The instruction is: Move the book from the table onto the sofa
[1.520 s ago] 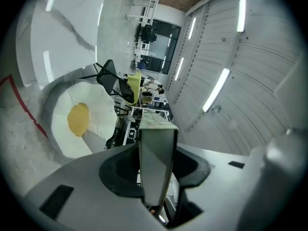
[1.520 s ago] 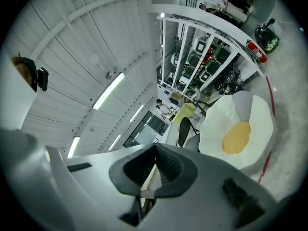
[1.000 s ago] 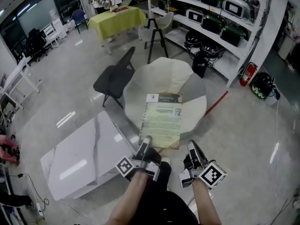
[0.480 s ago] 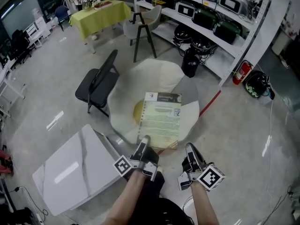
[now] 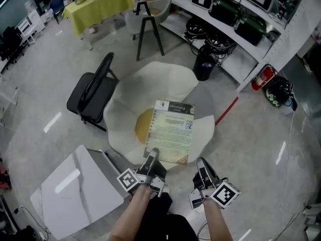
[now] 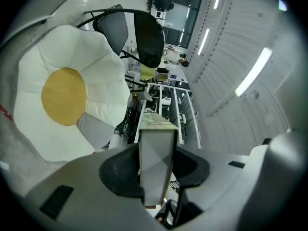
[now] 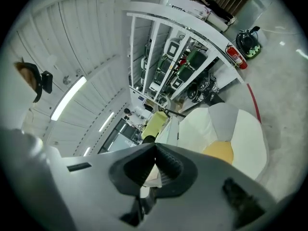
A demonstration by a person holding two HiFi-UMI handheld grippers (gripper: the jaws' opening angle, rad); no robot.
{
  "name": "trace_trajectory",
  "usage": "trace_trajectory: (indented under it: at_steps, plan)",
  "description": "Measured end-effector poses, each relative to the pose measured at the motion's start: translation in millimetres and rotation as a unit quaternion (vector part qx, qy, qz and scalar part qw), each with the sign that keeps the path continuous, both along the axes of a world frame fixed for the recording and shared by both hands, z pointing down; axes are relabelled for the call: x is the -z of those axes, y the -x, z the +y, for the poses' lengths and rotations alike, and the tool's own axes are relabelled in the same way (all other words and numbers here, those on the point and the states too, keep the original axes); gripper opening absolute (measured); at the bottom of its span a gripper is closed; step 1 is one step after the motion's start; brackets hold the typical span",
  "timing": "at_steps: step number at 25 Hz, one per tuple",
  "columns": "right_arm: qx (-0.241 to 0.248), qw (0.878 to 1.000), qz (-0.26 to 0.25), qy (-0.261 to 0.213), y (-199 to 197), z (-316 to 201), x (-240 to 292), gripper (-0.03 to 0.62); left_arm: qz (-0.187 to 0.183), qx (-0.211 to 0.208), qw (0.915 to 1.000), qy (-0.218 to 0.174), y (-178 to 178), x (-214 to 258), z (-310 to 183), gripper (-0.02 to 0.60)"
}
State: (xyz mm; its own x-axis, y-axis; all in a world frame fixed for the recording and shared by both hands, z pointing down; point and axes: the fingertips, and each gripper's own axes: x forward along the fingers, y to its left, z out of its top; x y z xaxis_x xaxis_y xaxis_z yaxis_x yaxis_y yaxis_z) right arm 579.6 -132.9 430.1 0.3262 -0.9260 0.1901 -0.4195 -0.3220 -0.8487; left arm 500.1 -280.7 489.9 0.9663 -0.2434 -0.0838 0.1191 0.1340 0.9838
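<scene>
Head view: left tool (image 5: 153, 155) clamps book's (image 5: 170, 129) near edge over sofa (image 5: 165, 82) (right tool (image 5: 200, 163) closed); chair (image 5: 93, 92) alongside.

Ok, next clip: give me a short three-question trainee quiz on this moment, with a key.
1. Multiple choice: what is clamped between the jaws of the left tongs? A) a book B) a cushion C) nothing
2. True or false: the book lies flat on the white table.
3. Fill in: the round patch in the middle of the sofa is ____ in colour.
Key: 1 A. 2 false; it is held in the tongs over the sofa. 3 yellow.
</scene>
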Motion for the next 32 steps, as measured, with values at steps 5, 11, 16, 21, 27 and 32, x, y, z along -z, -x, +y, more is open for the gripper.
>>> trace_trajectory:
  at_steps: [5, 11, 16, 21, 27, 32]
  plan:
    - [0.001, 1.000, -0.005, 0.006, -41, -25, -52, 0.011, -0.014, -0.006, 0.9999, 0.000, -38, -61, -26, 0.170]
    - [0.009, 1.000, -0.018, 0.014, -69, -33, -153, 0.011, -0.033, 0.008, 0.9989, 0.031, -56, -177, -27, 0.170]
    - [0.012, 0.999, -0.034, 0.026, -89, -38, -233, 0.011, -0.043, 0.013, 0.9981, 0.042, -76, -263, -29, 0.170]
    - [0.005, 0.999, -0.031, 0.016, -109, -43, -301, 0.011, -0.050, 0.014, 0.9980, 0.038, -96, -340, -31, 0.170]
    - [0.015, 1.000, -0.019, 0.003, -113, -44, -374, 0.011, -0.063, 0.015, 0.9974, 0.032, -110, -433, -26, 0.170]
    - [0.014, 1.000, -0.021, 0.002, -111, -37, -408, 0.011, -0.079, 0.005, 0.9966, 0.023, -119, -474, -19, 0.170]
